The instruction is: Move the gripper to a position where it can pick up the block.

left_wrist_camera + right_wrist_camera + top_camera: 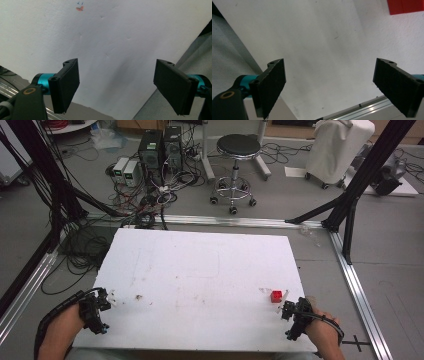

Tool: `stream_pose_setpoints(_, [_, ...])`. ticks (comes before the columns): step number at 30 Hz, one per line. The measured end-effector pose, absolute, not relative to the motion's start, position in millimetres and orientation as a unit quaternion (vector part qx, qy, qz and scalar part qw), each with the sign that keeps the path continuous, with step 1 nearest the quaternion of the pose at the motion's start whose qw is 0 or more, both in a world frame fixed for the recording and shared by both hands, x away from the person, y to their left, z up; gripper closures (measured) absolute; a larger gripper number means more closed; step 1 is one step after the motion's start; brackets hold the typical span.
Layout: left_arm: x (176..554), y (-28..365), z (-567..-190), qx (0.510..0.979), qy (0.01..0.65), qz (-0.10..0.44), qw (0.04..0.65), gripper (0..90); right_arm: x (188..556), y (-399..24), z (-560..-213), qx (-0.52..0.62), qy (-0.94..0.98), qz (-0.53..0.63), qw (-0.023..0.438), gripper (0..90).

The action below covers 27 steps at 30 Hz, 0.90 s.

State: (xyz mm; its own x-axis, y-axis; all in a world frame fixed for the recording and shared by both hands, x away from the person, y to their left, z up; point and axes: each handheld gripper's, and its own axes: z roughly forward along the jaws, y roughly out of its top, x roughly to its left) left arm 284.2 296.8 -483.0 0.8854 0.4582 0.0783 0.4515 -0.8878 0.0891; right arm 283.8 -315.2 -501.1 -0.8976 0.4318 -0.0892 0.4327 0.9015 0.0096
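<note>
A small red cube (276, 296) sits on the white table board (200, 270) near its front right corner; in the right gripper view the cube (404, 6) shows at the top right edge. My right gripper (289, 312) hovers just behind and right of the cube, with its jaws wide apart (329, 85) and nothing between them. At the board's front left edge my left gripper (107, 302) is open too, its black pads (66, 85) spread over bare white board.
A faint brown smudge (138, 297) marks the board near the left gripper. Beyond the board stand a black stool (237, 150), computer boxes with tangled cables (160, 150) and a black frame post (360, 185). Aluminium rails (360, 290) edge the floor on the right.
</note>
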Motion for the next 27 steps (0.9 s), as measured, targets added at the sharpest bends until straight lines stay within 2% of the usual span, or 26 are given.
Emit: stream_pose_setpoints(27, [284.0,300.1,-482.5,0.968,0.243,0.043,0.042,21.3,290.3,-331.0,-495.1,0.228,0.973,0.018,0.037,10.4])
